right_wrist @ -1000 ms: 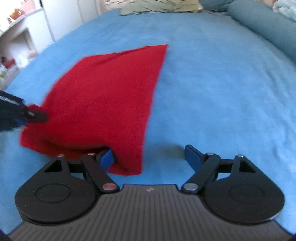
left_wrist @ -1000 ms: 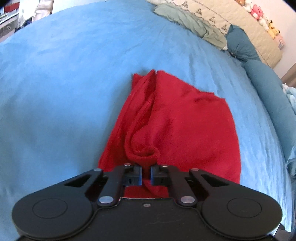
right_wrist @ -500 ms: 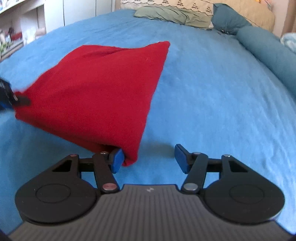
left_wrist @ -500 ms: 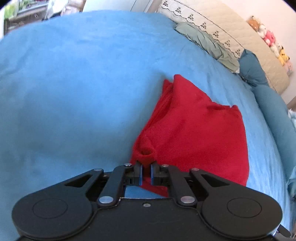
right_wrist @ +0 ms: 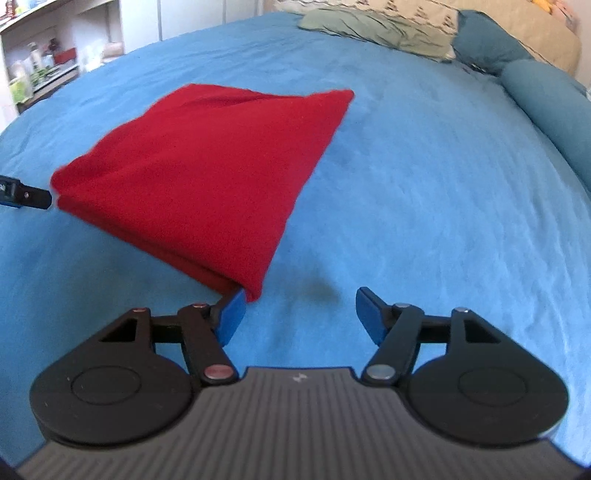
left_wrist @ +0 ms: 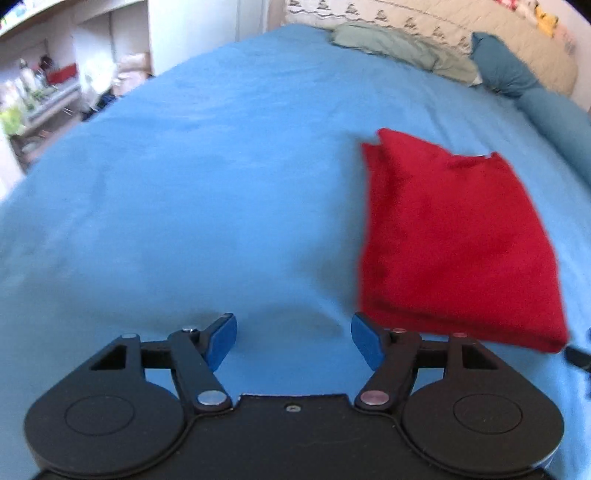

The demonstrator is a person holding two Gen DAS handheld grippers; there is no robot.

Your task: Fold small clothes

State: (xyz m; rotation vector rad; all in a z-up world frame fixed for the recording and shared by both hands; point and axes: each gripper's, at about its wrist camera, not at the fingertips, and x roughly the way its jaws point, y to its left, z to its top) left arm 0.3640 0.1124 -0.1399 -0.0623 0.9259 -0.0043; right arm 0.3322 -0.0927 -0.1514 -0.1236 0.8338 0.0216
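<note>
A folded red cloth (left_wrist: 454, 236) lies flat on the blue bedspread (left_wrist: 203, 184). In the left wrist view it sits to the right of my left gripper (left_wrist: 293, 339), whose jaws are opening with only bedspread between them. In the right wrist view the red cloth (right_wrist: 207, 166) lies ahead and to the left. My right gripper (right_wrist: 299, 314) has its jaws opening; the cloth's near corner rests against the left fingertip's outer side (right_wrist: 232, 310), and nothing is between the pads. A tip of the left gripper (right_wrist: 26, 195) shows at the cloth's left corner.
A green garment (right_wrist: 373, 29), a patterned beige pillow (left_wrist: 461, 33) and teal bolsters (right_wrist: 546, 99) lie along the head of the bed. Shelves with clutter (left_wrist: 40, 92) stand beyond the bed's left edge. Bare blue bedspread spreads to the left of the cloth.
My left gripper let go of the red cloth, opened wide and swung left off it. The cloth settled flat. My right gripper stayed open at the cloth's near corner.
</note>
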